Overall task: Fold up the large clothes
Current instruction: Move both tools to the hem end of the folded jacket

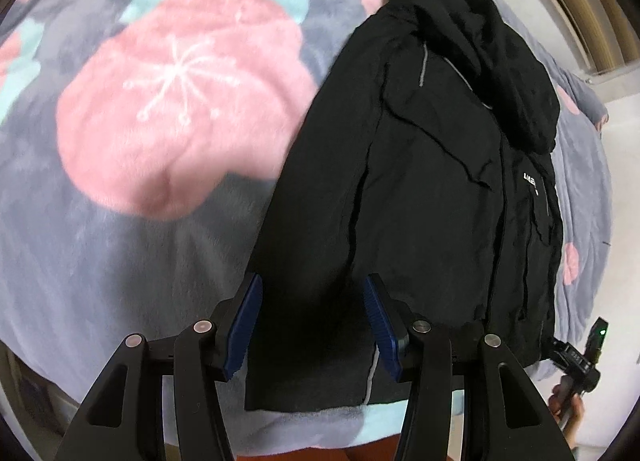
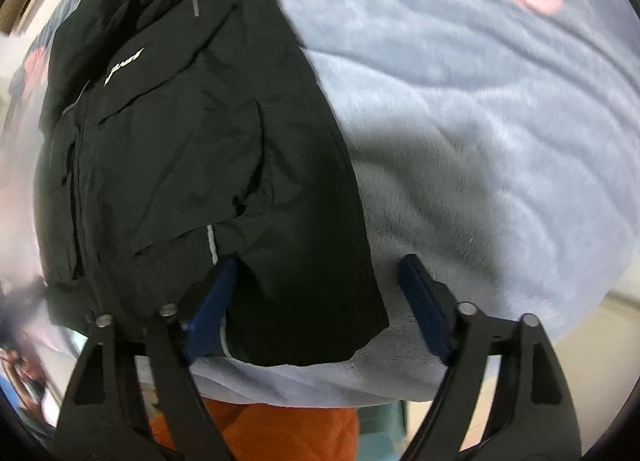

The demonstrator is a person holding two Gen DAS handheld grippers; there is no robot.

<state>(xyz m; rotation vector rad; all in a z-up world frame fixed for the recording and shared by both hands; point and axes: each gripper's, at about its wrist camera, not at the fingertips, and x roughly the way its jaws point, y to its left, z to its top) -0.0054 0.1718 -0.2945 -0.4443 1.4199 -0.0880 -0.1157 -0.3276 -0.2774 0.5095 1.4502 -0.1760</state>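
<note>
Reaching for the hem of the black hooded jacket (image 1: 424,189) calls for both tools to bite evenly. The jacket lies lengthwise on the floral fleece blanket (image 1: 132,133), sleeves folded in, hem at the bed's near edge. The left gripper (image 1: 312,325) hangs over the hem's left corner, fingers apart, holding nothing. The right gripper (image 2: 320,301) straddles the right corner, fingers wide apart, empty. Judging from this, each should pinch every layer near its corner, then lift together toward the hood.

A grey plush blanket (image 1: 120,261) with pink and teal flowers is spread across the frame. Orange fabric (image 2: 280,433) is seen at the bottom edge.
</note>
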